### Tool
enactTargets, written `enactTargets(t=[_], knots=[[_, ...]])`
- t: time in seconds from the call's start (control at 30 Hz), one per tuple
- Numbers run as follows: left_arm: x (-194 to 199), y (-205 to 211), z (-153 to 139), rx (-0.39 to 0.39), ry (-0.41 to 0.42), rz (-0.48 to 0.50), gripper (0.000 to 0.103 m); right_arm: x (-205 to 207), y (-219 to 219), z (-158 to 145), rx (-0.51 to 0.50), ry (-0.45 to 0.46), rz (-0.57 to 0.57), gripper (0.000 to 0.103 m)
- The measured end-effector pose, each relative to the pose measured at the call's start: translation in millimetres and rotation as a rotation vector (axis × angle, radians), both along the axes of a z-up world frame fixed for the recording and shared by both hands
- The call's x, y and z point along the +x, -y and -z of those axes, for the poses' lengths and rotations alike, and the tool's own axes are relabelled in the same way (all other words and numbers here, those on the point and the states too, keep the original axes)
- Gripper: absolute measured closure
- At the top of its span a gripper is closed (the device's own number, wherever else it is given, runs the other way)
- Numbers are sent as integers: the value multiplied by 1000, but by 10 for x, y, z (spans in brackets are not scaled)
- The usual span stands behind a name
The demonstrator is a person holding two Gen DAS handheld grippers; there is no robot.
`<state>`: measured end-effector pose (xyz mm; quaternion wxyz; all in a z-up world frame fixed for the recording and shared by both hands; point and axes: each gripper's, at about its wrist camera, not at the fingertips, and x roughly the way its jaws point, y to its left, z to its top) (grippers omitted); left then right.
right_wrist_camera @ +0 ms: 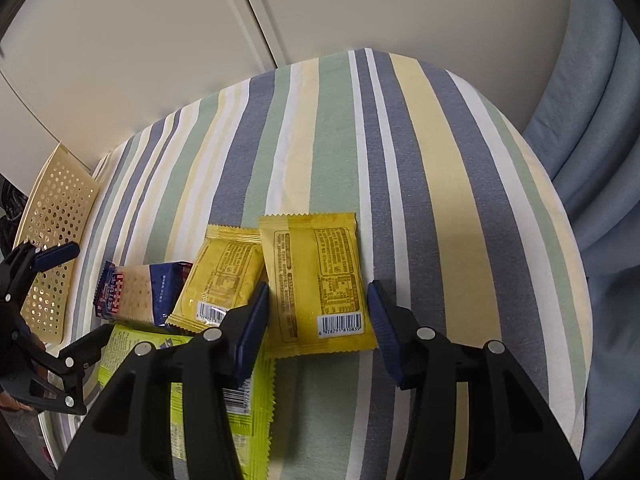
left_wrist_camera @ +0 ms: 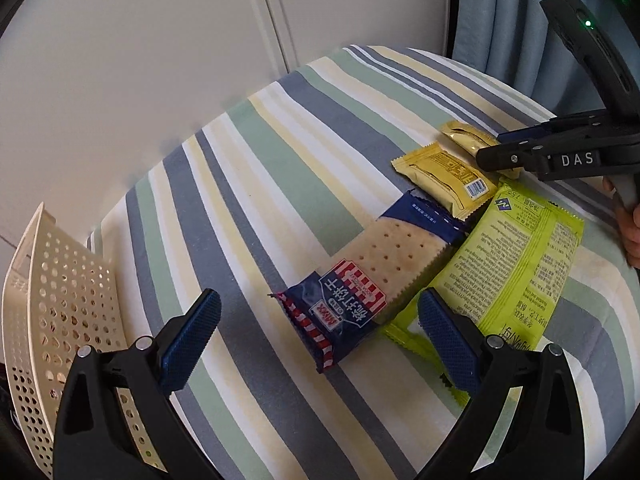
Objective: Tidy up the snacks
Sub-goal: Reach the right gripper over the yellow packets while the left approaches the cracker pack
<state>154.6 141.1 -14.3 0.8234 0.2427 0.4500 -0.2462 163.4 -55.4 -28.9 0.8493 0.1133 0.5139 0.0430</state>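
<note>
Four snack packs lie on the striped tablecloth (left_wrist_camera: 256,184). A blue cracker pack (left_wrist_camera: 360,280) lies just ahead of my open left gripper (left_wrist_camera: 318,320), whose right finger hangs over a lime-green bag (left_wrist_camera: 516,264). Beyond them lie two yellow packets (left_wrist_camera: 444,176), and the farther packet (left_wrist_camera: 466,138) is partly hidden by my right gripper (left_wrist_camera: 496,152). In the right wrist view, my right gripper (right_wrist_camera: 318,304) is open with a finger on each side of the near end of the right yellow packet (right_wrist_camera: 316,264). The other yellow packet (right_wrist_camera: 224,276), cracker pack (right_wrist_camera: 140,292) and lime bag (right_wrist_camera: 256,420) lie to its left.
A cream perforated basket (left_wrist_camera: 60,312) stands at the table's left edge, also in the right wrist view as the basket (right_wrist_camera: 56,216) behind my left gripper (right_wrist_camera: 76,300). White cabinet doors (left_wrist_camera: 160,60) rise behind the table, a blue curtain (right_wrist_camera: 600,120) at the right. A hand (left_wrist_camera: 632,236) holds the right gripper.
</note>
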Motion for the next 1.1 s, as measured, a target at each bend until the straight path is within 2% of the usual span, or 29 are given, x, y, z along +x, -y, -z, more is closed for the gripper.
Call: enactTargets(t=[0.07,0.2,0.27,0.37,0.57,0.87,1.0,1.1], knots=[[52,40,6,10,-24,13,3,-6,5,-2,7,2,1,53],[208,81,31,4,-123,48,3,-9,12,-2,18,5,-1,53],[309,62,76,40,-150,53,3,-20,0,-6,18,7,-10,53],[304,25,190,161,-120,52,3,-12,-11,-5,23,11,-19,53],[243,236,318,208,-52,96,2,-32,28,-13,47,19,-18,53],[452,486,355,176,-45,102,2,-33,53,-16,54,17,-8,53],[536,443,341,92,-69,41,3,-44,88,-21,65,20,16,53],[560,339,344,-11,-114,-4,17,-46,86,-15,67,18,20,53]])
